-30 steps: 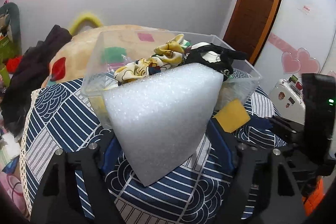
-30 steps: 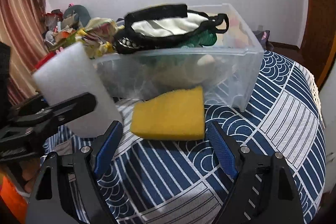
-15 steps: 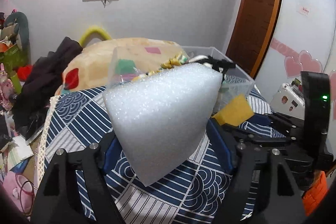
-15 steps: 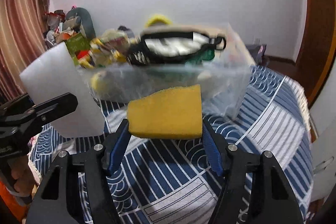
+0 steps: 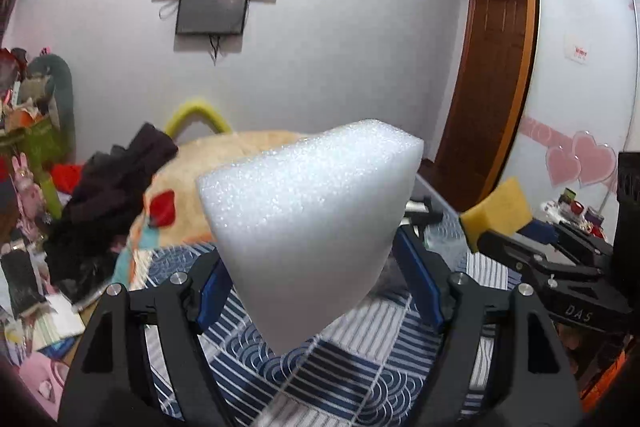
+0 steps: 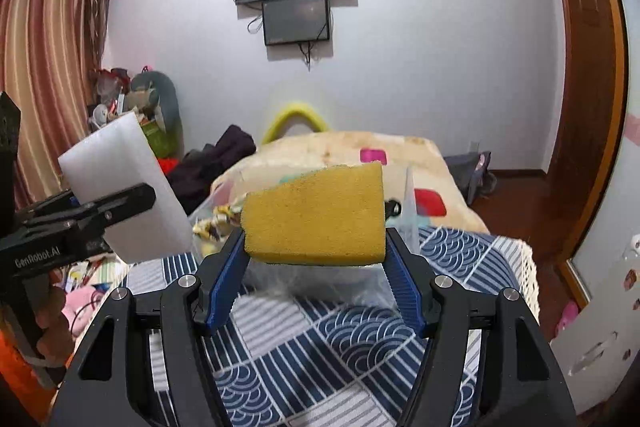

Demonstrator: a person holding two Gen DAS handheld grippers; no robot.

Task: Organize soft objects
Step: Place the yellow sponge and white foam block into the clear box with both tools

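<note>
My left gripper (image 5: 320, 287) is shut on a big white foam block (image 5: 312, 215) and holds it up in the air; the block also shows at the left of the right wrist view (image 6: 120, 187). My right gripper (image 6: 316, 267) is shut on a yellow sponge (image 6: 316, 219), lifted above the table; the sponge shows at the right of the left wrist view (image 5: 496, 211). The clear plastic bin (image 6: 408, 211) with soft items sits behind and below both, mostly hidden by the held pieces.
A blue and white patterned cloth (image 6: 340, 343) covers the table. Behind it are a bed with a cream blanket (image 6: 340, 151) and dark clothes (image 5: 108, 203). A wooden door (image 5: 492, 95) stands at the right. Clutter lies at the left.
Both grippers have risen and tilted up with their loads. The yellow sponge left the table, gripped by my right gripper. The bin has dropped low in both views.
</note>
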